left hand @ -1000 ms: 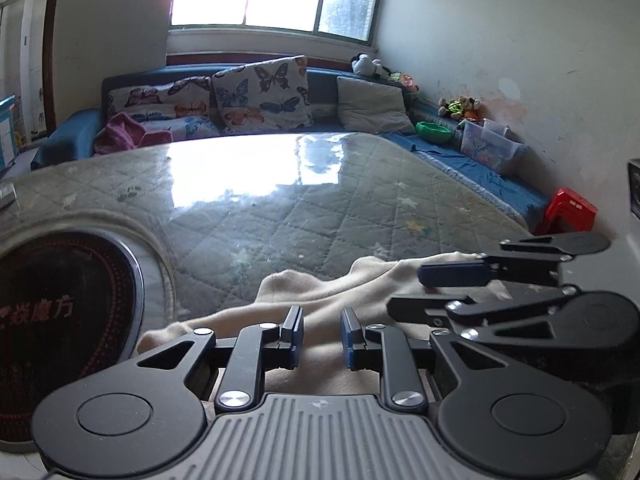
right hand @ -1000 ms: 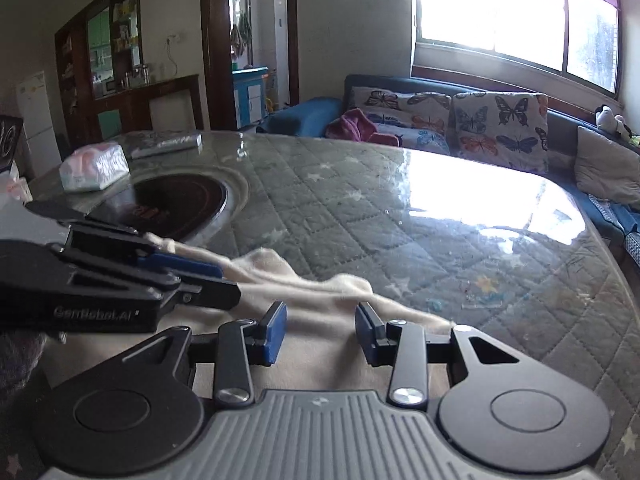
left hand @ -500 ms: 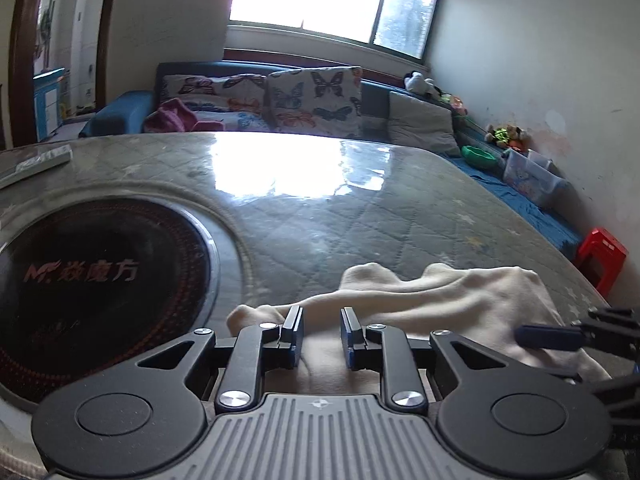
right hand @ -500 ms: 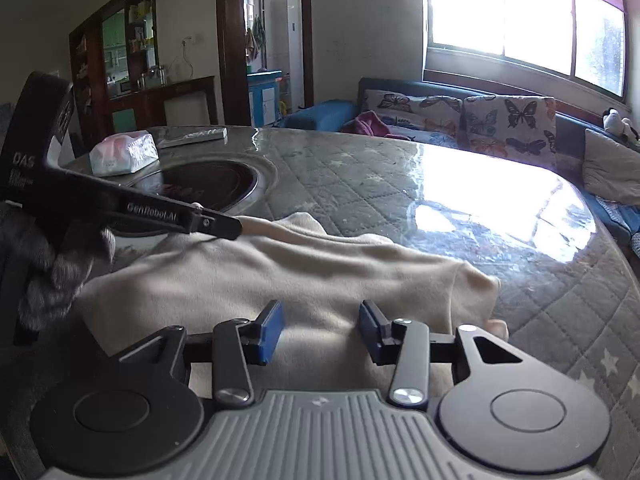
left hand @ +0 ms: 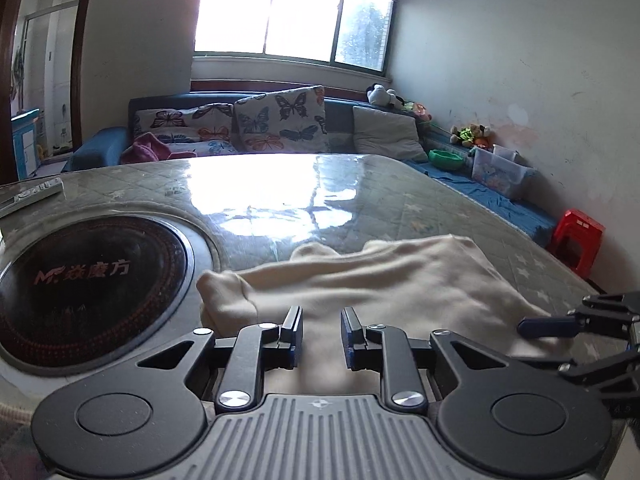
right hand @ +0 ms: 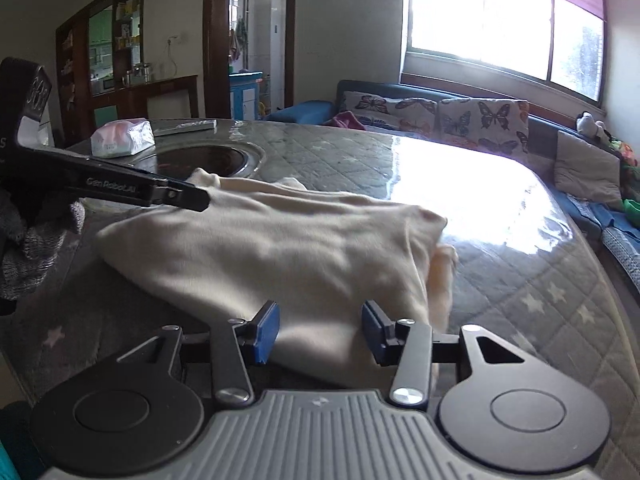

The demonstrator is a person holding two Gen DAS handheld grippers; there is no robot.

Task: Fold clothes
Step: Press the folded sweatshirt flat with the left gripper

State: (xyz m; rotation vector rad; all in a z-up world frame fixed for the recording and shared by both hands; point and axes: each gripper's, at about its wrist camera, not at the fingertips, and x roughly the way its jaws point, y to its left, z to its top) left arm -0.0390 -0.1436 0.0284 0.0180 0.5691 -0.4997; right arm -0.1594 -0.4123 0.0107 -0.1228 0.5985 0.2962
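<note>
A cream fleece garment (left hand: 380,280) lies folded and fairly flat on the quilted table top (left hand: 280,200). My left gripper (left hand: 320,332) sits over its near left edge. The jaws stand a narrow gap apart with cloth showing in the gap, and no pinch is visible. From the right wrist view the left gripper (right hand: 202,202) reaches over the far left of the garment (right hand: 280,248), carried by a grey gloved hand (right hand: 36,240). My right gripper (right hand: 320,334) is at the garment's near right edge. Its jaws are opening, and the cloth lies loose between the blue pads (right hand: 266,330).
A black round cooktop disc (left hand: 88,280) is set into the table left of the garment. A remote (left hand: 32,194) and a tissue pack (right hand: 122,138) lie beyond it. A sofa with butterfly cushions (left hand: 280,124) stands behind, and a red stool (left hand: 576,240) at the right.
The two grippers have drawn apart, left one leftward and right one rightward. The bunched garment now lies spread and flatter. The right jaws have widened; the left gap looks the same.
</note>
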